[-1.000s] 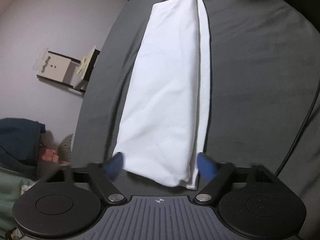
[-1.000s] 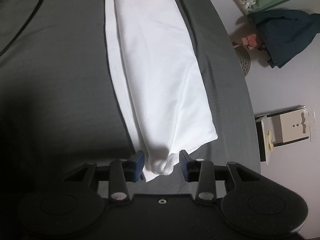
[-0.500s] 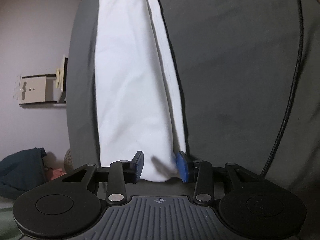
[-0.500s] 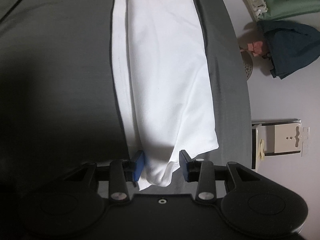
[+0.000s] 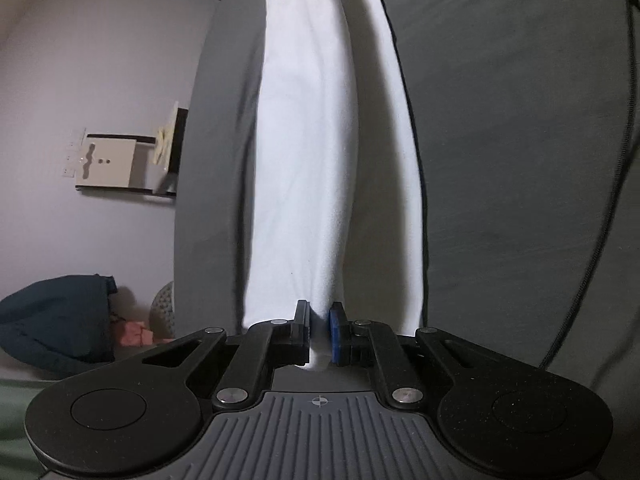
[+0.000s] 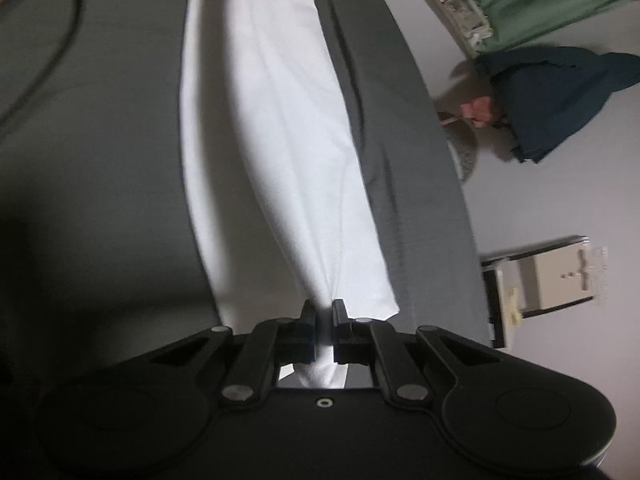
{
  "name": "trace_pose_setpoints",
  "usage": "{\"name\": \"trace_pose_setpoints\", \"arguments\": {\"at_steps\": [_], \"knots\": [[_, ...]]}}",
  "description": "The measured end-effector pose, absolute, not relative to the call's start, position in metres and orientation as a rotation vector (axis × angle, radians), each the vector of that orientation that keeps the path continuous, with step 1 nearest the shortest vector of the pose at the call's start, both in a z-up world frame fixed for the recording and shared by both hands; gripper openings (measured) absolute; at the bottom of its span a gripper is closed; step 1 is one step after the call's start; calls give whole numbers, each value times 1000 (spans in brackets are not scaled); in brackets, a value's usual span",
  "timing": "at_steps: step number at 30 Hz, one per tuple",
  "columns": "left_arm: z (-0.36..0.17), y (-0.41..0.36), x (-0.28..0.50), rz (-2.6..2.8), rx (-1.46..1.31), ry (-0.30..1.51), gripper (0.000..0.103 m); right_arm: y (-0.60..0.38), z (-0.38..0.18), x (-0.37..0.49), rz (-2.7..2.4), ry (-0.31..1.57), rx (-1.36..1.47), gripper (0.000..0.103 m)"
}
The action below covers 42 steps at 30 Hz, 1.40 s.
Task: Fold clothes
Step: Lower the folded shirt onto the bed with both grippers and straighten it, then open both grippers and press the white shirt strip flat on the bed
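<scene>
A white garment (image 5: 312, 152), folded into a long narrow strip, stretches across a dark grey bed cover (image 5: 520, 160). My left gripper (image 5: 319, 330) is shut on one end of it, with white cloth bunched between the blue pads. In the right wrist view the same white garment (image 6: 272, 140) runs away from me, and my right gripper (image 6: 324, 330) is shut on its opposite end. The upper layer rises into a ridge toward each gripper; a lower layer lies flat beside it.
A black cable (image 5: 600, 208) runs over the cover beside the garment. Beyond the bed edge stand a small white bedside unit (image 5: 120, 164), a dark blue garment heap (image 6: 552, 96) and green fabric (image 6: 540, 4) on the floor.
Both grippers have closed from open onto the garment's two ends. The cloth between them has pulled up into a narrower ridge.
</scene>
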<state>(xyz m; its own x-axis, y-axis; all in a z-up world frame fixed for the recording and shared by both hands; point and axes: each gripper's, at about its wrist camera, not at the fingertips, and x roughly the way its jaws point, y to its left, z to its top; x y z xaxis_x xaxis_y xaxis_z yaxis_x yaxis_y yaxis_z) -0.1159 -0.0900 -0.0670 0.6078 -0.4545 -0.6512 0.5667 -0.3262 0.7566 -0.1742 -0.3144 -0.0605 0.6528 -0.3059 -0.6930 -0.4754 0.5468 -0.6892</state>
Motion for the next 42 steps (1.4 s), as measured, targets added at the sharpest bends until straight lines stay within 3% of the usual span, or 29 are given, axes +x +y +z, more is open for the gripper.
{"name": "trace_pose_setpoints", "arguments": {"at_steps": [10,13,14,15,17,18,22,26,29,33,36,37,42], "knots": [[-105,-95,-106,-1087,1599,245,9,-309,-103,-166,218,1035,-1043,11],[-95,-87,-99,-1104,1544,290,18,-314,-96,-166,219,1051,-1003,19],[-89,-85,-94,-1113,1521,327,28,-316,-92,-167,221,1069,-971,32],[-83,-83,-89,-1120,1497,364,38,-320,-85,-167,228,1071,-922,38],[-64,-77,-82,-1113,1406,399,90,-326,-68,-169,243,1058,-807,40],[-52,-74,-79,-1101,1339,398,94,-329,-59,-168,229,1031,-730,42],[-4,-88,-61,-1014,973,417,94,-338,-29,-153,144,909,-357,48],[11,-139,-45,-1022,696,491,94,-337,-28,-108,27,840,-36,49],[-8,-179,-31,-1021,605,565,94,-330,-36,-72,-115,801,77,57],[-49,-203,-15,-1006,527,685,94,-333,-60,-45,-164,752,232,59],[-79,-196,-6,-1020,556,740,96,-339,-83,-38,-182,800,192,59],[-81,-187,-3,-1024,537,745,102,-342,-89,-39,-186,810,172,59],[-79,-147,8,-1002,494,789,103,-370,-77,-65,-196,818,251,58]]}}
